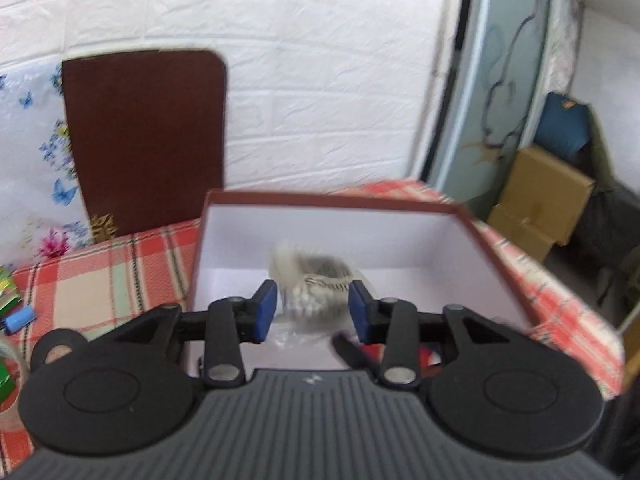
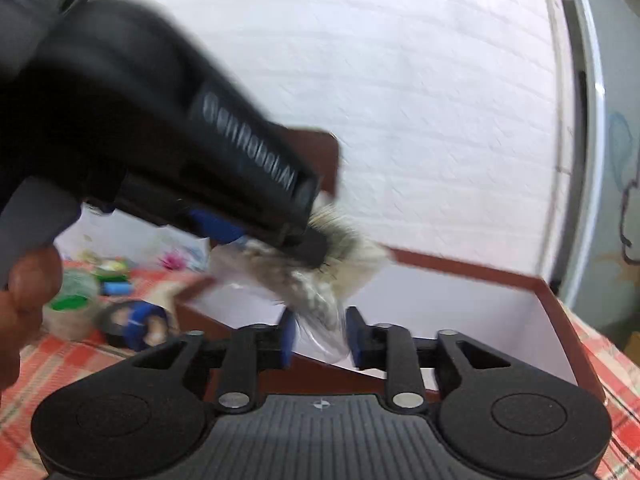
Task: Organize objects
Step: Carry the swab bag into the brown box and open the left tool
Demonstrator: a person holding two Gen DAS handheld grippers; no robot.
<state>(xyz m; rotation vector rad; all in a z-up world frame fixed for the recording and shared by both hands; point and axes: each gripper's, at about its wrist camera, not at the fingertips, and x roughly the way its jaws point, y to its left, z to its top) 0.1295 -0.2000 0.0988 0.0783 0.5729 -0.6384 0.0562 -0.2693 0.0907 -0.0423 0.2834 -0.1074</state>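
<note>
An open box (image 1: 332, 200) with a dark red rim and white inside stands on the plaid table; it also shows in the right wrist view (image 2: 472, 268). A clear plastic bag with grey-white furry stuff (image 1: 316, 284) hangs over the box between the blue pads of my left gripper (image 1: 313, 311), which stand apart around it. In the right wrist view the left gripper (image 2: 276, 236) reaches in from the upper left and the bag (image 2: 324, 292) hangs down from it. My right gripper (image 2: 320, 338) has its pads close on either side of the bag's lower end.
A dark brown board (image 1: 144, 140) leans on the white wall behind the table. At the table's left lie a blue cylinder (image 1: 18, 320), a tape roll (image 2: 68, 312), green items and a black and blue thing (image 2: 132, 320). Cardboard boxes (image 1: 540, 208) stand on the floor at right.
</note>
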